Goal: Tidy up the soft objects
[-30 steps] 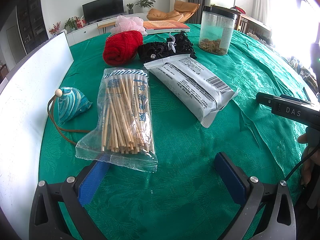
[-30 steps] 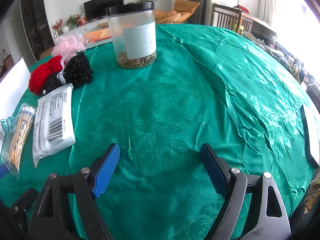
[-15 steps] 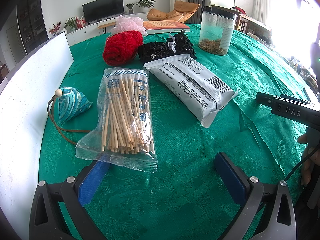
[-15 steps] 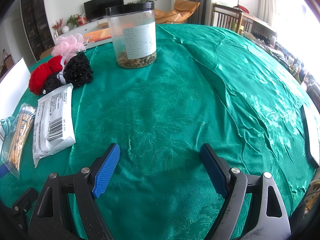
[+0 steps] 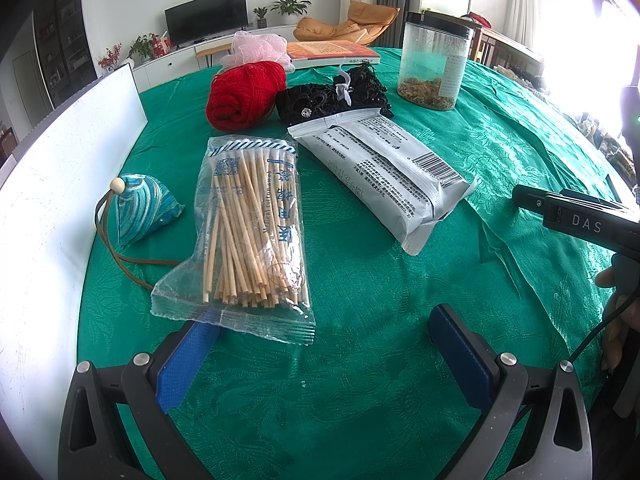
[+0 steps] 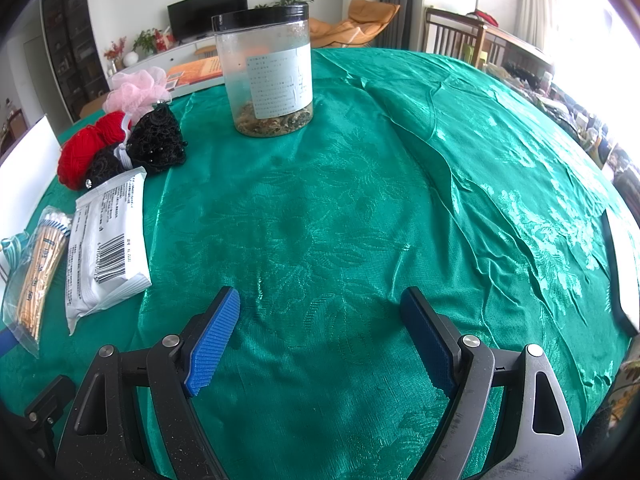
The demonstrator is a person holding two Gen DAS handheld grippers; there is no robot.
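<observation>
Left wrist view showed the left gripper (image 5: 324, 340) with its blue pads spread wide apart, holding nothing, low over the green tablecloth (image 5: 360, 400). Its left pad sat just under the near edge of the cotton swab bag (image 5: 250, 224). Left of that bag lay a teal pouch (image 5: 140, 208); to the right, a grey sealed packet (image 5: 384, 168). Farther off sat red yarn (image 5: 244, 94), a black lace piece (image 5: 332, 94) and a pink mesh puff (image 5: 256, 48). Right wrist view showed the right gripper (image 6: 320, 336) likewise spread apart and empty above bare cloth, a clear jar (image 6: 266, 70) standing far ahead.
</observation>
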